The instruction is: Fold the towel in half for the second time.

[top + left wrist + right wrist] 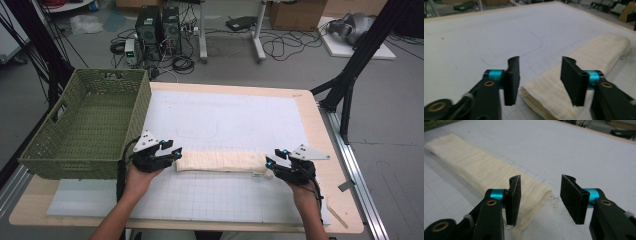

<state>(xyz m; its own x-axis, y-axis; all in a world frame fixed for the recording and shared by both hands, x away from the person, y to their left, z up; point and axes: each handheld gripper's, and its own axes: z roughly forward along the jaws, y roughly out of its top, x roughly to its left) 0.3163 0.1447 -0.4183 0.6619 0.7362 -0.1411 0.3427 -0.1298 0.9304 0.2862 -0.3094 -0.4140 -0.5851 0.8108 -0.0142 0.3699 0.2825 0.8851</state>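
Now folded cream towel (222, 162) lies flat on white mat (225, 120) of worktop (320, 130), long strip running 9-to-3 o'clock across near half. Left gripper (174, 151) at towel's 9 o'clock end, fingers (512, 80) released, spread apart above cloth, towel end visible between them, not pinched. Right gripper (274, 158) at 3 o'clock end, fingers (514, 198) likewise released, gap clear, towel corner under one finger. Green woven basket (85, 125) stands at 10 o'clock, just beside left gripper.

Even, soft indoor light, faint shadows, mild glare on the white mat, gripper views blurred at bottom corners
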